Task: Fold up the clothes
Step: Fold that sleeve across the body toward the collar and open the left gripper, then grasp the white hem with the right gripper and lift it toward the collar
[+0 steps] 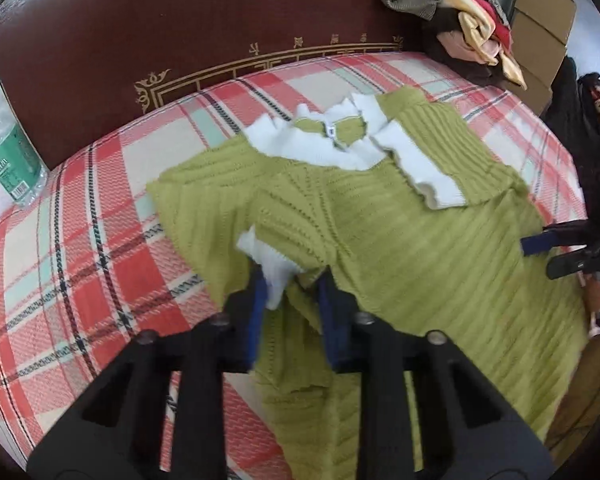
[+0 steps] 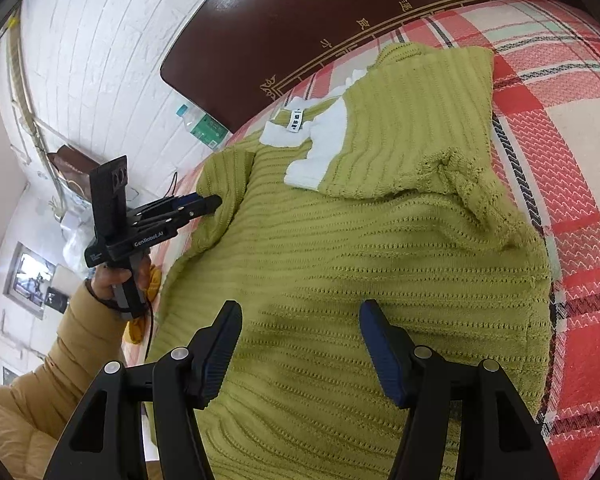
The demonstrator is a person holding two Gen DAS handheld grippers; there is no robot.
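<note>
A green knitted sweater (image 1: 400,216) with a white collar (image 1: 324,144) and white cuffs is lying spread across the bed (image 1: 80,264), its neck towards the dark brown headboard (image 1: 180,40). One sleeve (image 1: 440,148) is lying folded in over the chest, its white cuff resting on the green knit just below the collar. The other sleeve (image 1: 284,216) is being lifted off the bed by its end: the left gripper (image 1: 290,284) is pinching that sleeve's white cuff (image 1: 268,264) and some green fabric between its blue-padded fingers (image 1: 256,292), closed on the cloth. In the right wrist view this same gripper (image 2: 204,204) is showing at the sweater's edge, held by a hand (image 2: 116,276) coming out of a tan padded sleeve (image 2: 60,360).

The right gripper (image 2: 300,344) is hovering over the lower body of the sweater (image 2: 340,260) with its fingers spread wide apart and nothing between them; whether the tips are touching the knit cannot be told.

The bed is wearing a red, white and pale green checked cover. A heap of clothes (image 1: 460,12) is sitting at the far corner of the bed by the headboard, with cardboard boxes (image 1: 540,32) behind it. A plastic water bottle (image 1: 8,152) with a green label is standing beside the bed next to the headboard, against a white brick wall (image 2: 100,40)
</note>
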